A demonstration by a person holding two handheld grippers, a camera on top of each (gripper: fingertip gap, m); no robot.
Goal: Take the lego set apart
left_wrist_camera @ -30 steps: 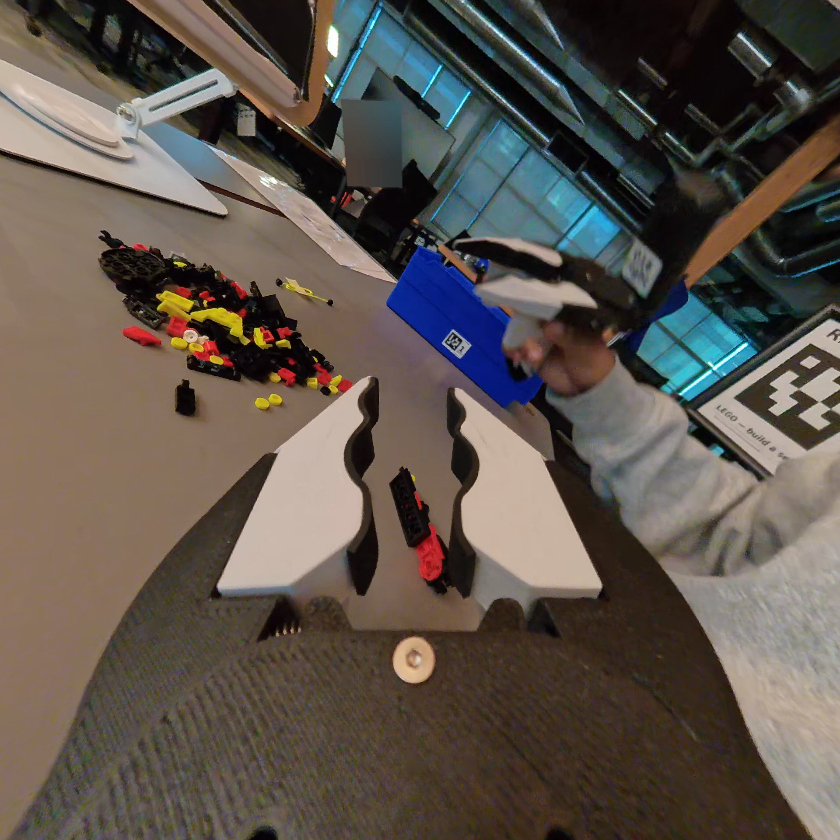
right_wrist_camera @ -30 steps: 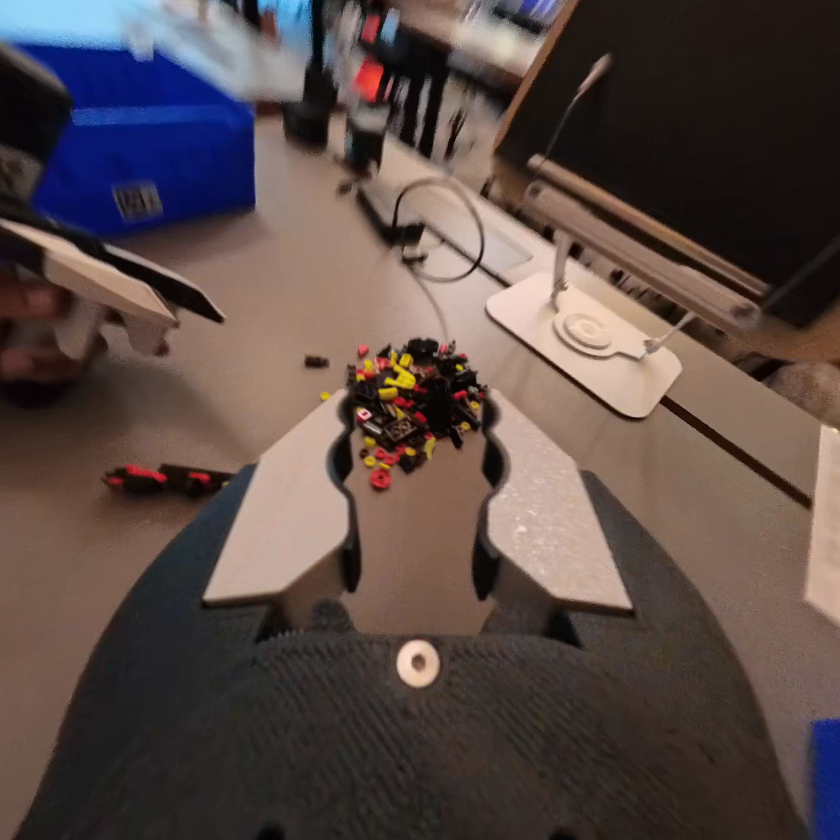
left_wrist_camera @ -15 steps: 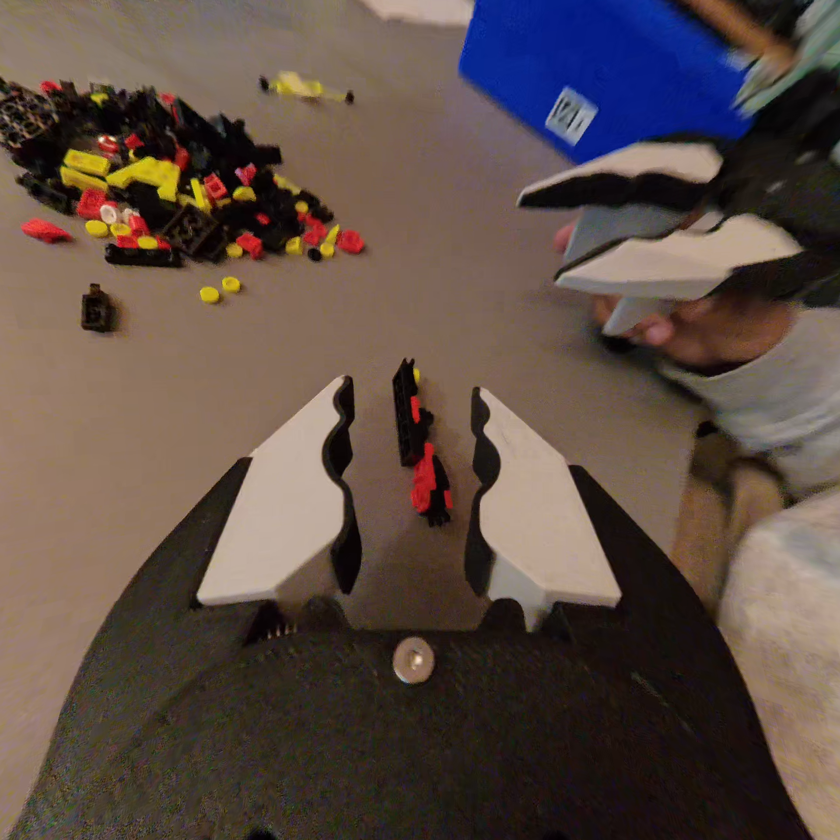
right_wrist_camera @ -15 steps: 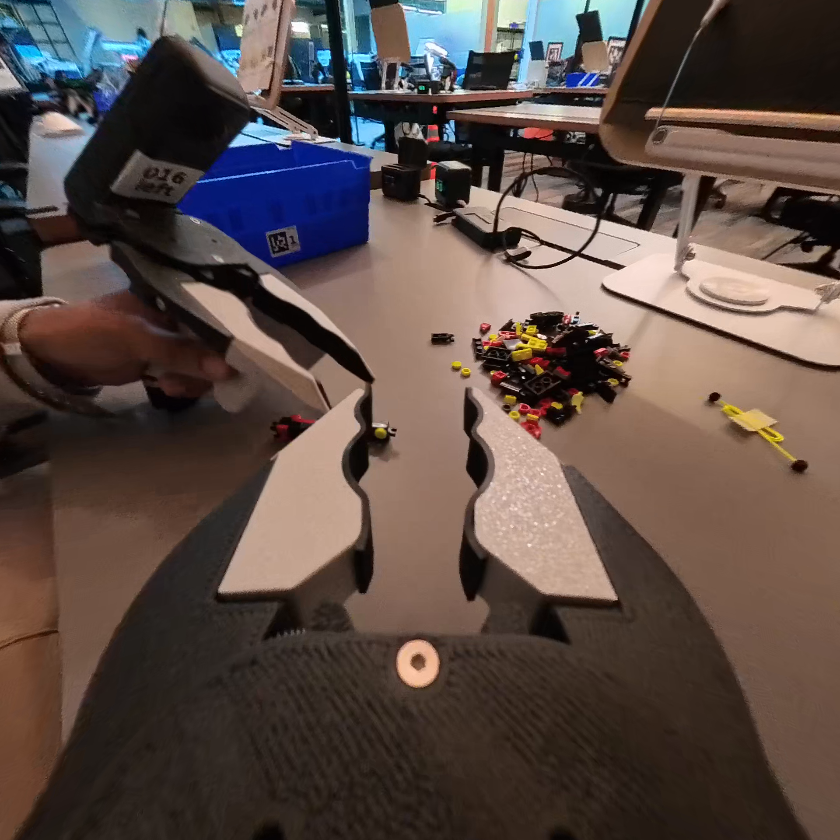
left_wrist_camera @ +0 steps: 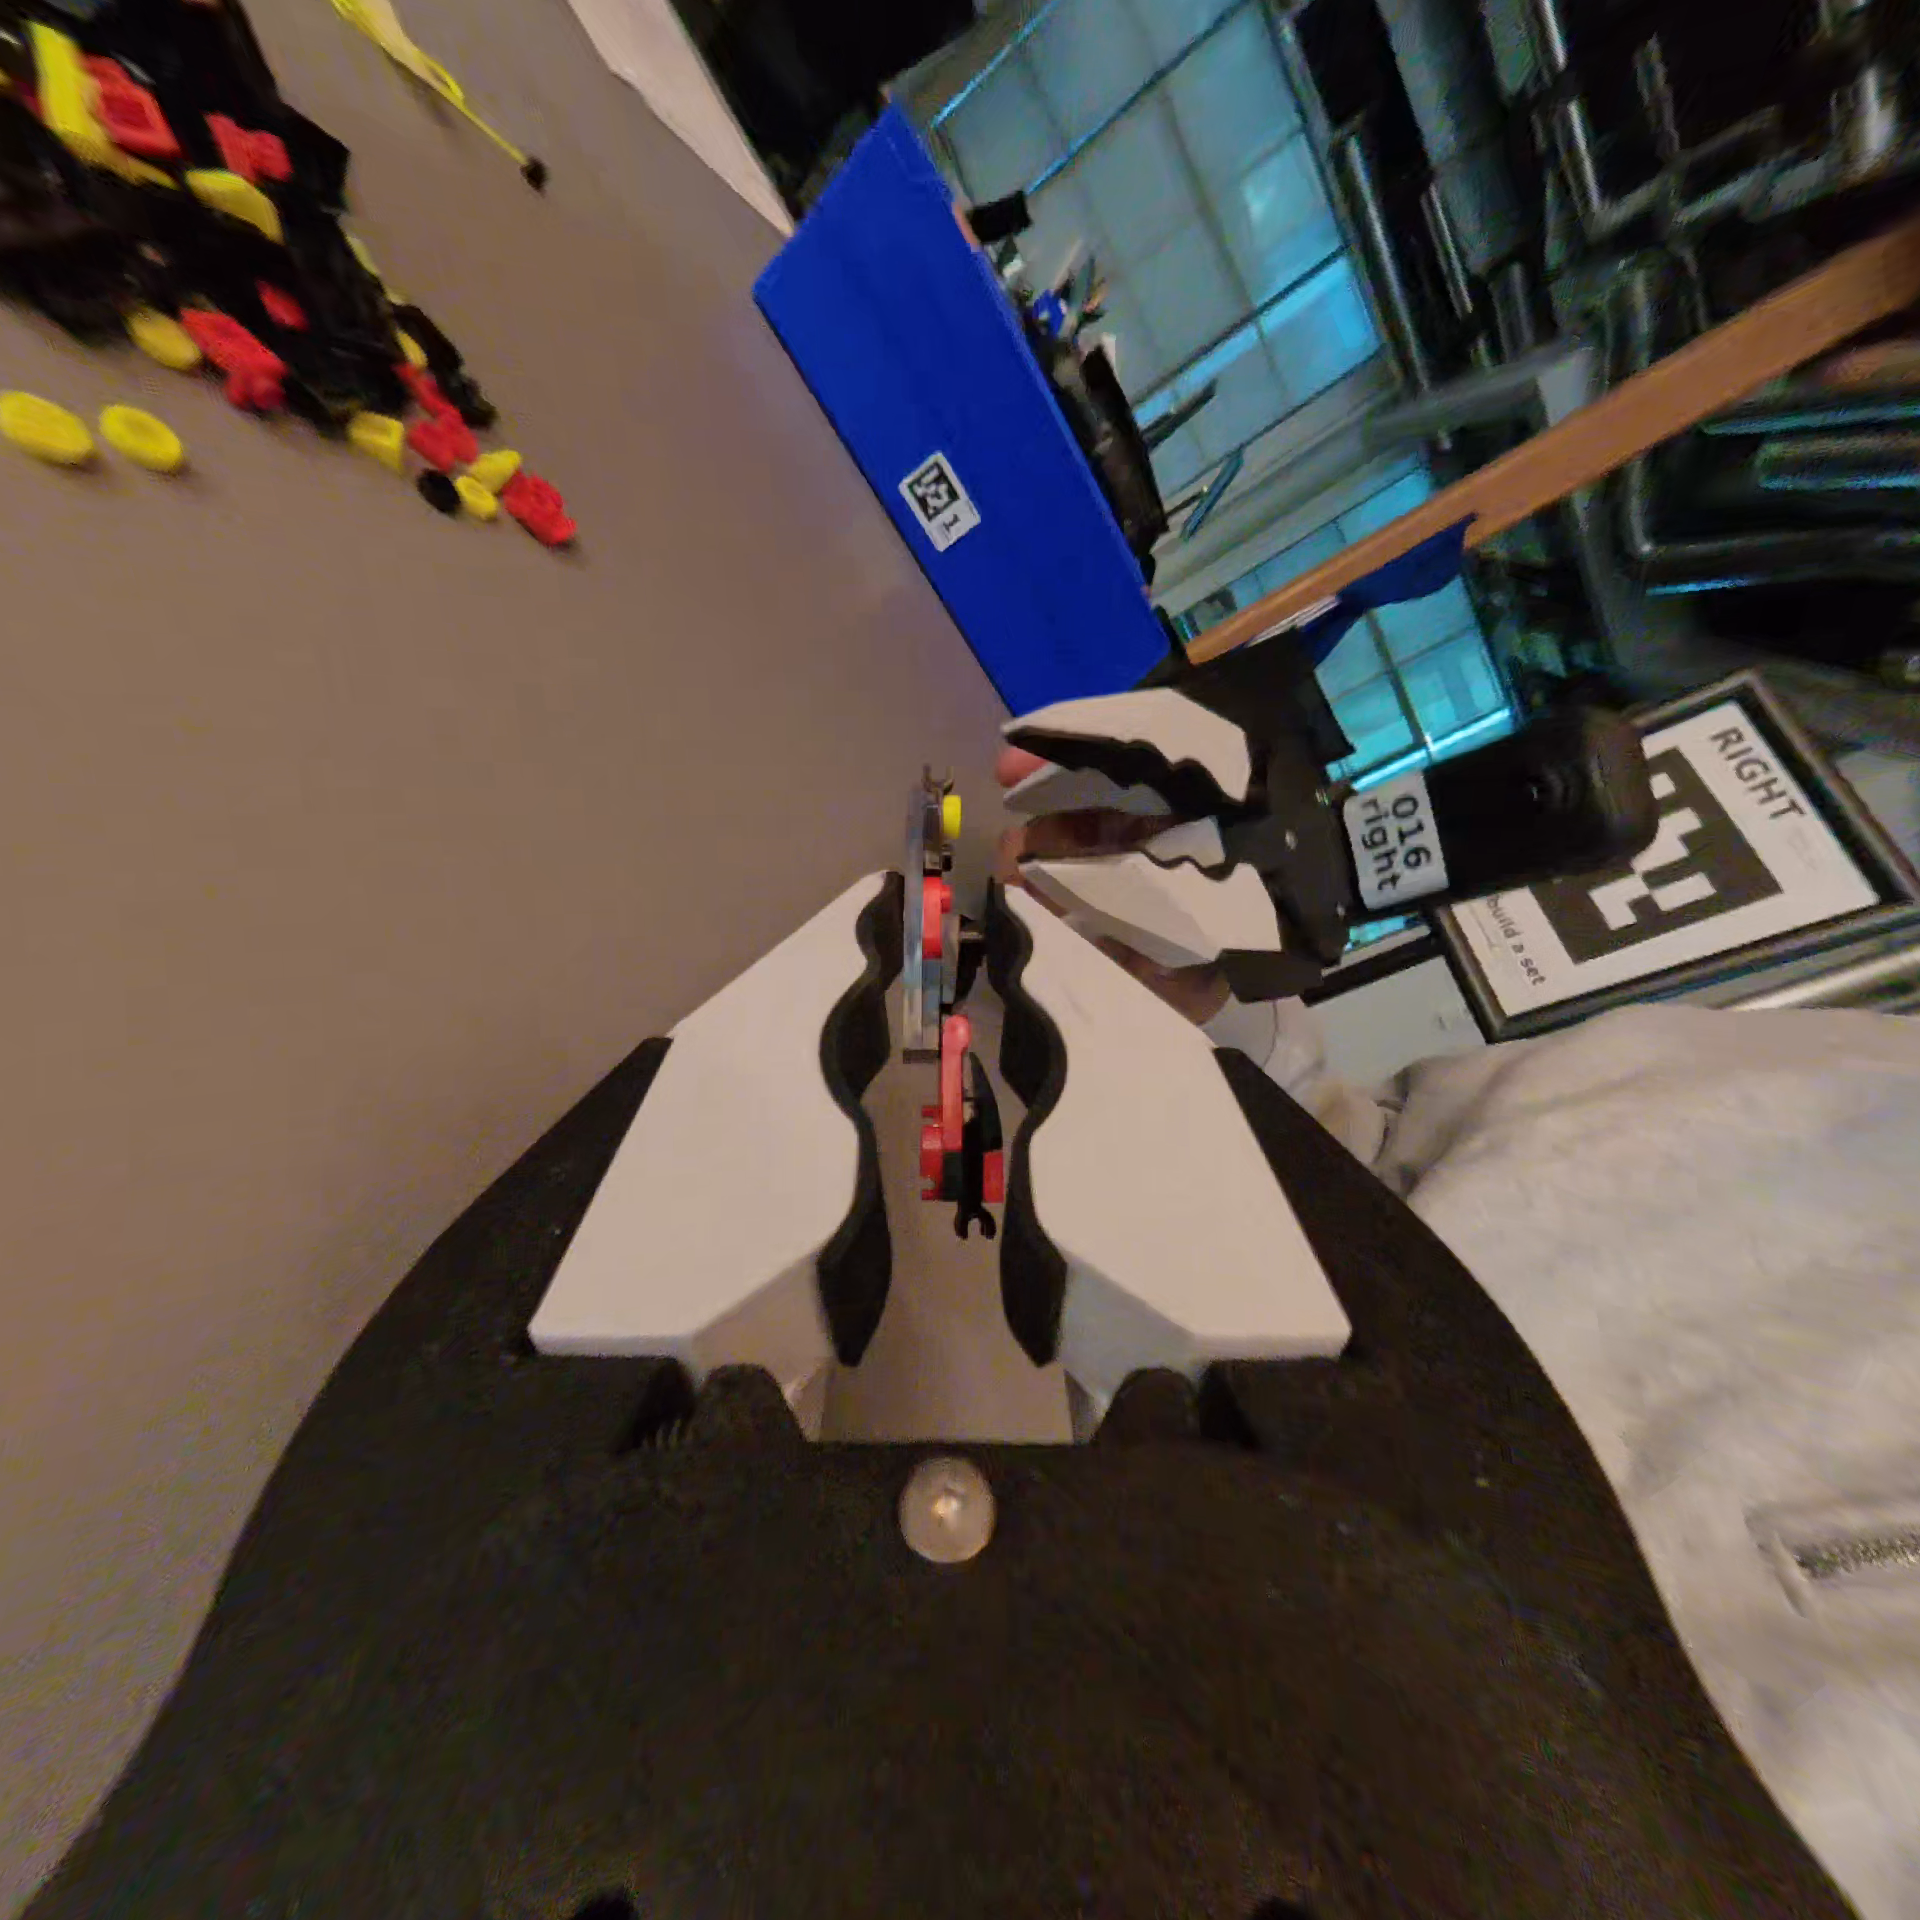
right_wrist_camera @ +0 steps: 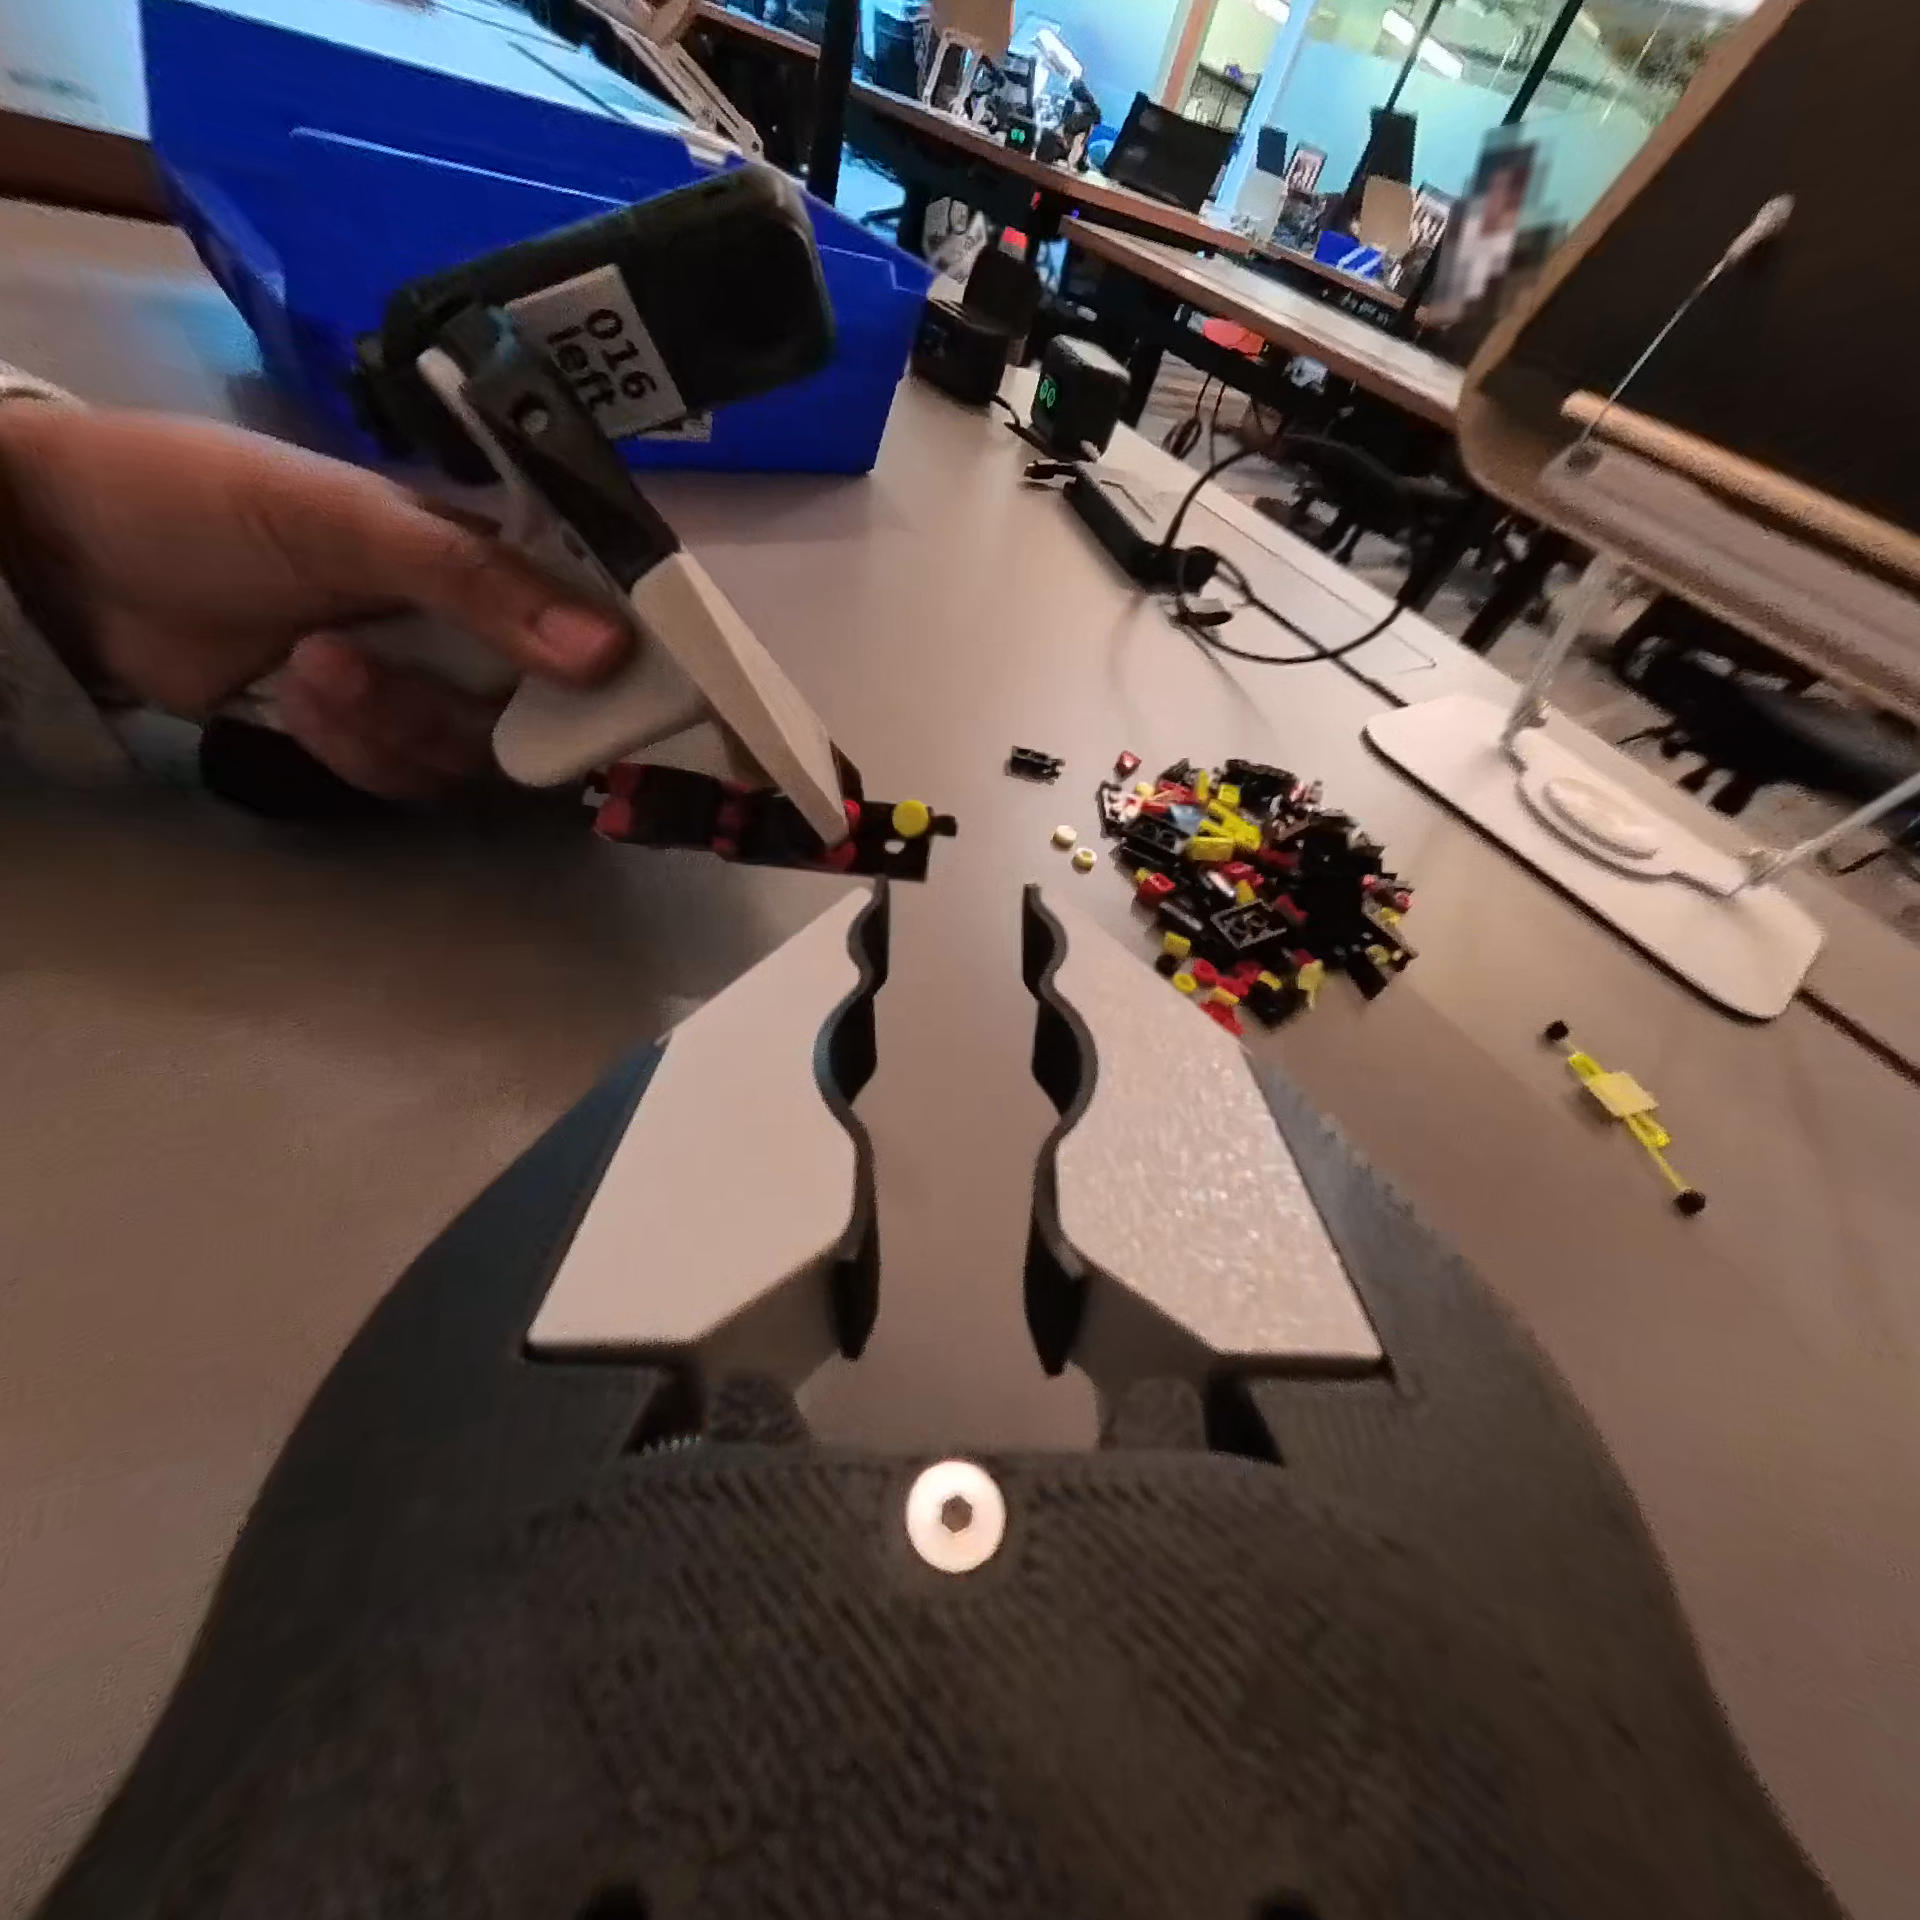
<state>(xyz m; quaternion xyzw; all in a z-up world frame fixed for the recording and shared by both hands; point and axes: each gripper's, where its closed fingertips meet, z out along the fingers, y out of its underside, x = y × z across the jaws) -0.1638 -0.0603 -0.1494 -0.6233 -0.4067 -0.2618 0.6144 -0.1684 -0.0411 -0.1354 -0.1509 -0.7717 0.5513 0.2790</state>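
Gripping a black-and-red lego assembly (left_wrist_camera: 940, 1023), the left gripper (left_wrist_camera: 940, 904) has its jaws clenched on the piece edge-on, the assembly running lengthwise down the gap between them. Right wrist view: same left gripper (right_wrist_camera: 831, 821) angled down toward 4 o'clock, held by a hand (right_wrist_camera: 260, 613), pinching the assembly (right_wrist_camera: 769, 816), which looks raised just off the grey surface (right_wrist_camera: 312, 1039), though contact cannot be ruled out. Yellow round stud (right_wrist_camera: 911, 818) near its far tip, sticking out past the jaws toward 3 o'clock.

Right gripper (right_wrist_camera: 956, 904) jaws released, nothing between them, tips just below the assembly's free end, not touching it. In the left wrist view the right gripper (left_wrist_camera: 1023, 821) sits at 2 o'clock from the assembly, jaws apart, close beside its tip.

Loose pile of black, red and yellow lego parts (right_wrist_camera: 1257, 883) on the surface at 2 o'clock from the right gripper; two pale round studs (right_wrist_camera: 1073, 847) and one small black piece (right_wrist_camera: 1034, 764) lie apart from it on the side toward the assembly. Yellow axle piece (right_wrist_camera: 1621, 1112) well apart at 3 o'clock. Blue bin (right_wrist_camera: 416, 208) at 11 o'clock behind the left gripper. White stand base (right_wrist_camera: 1621, 862) at far right.
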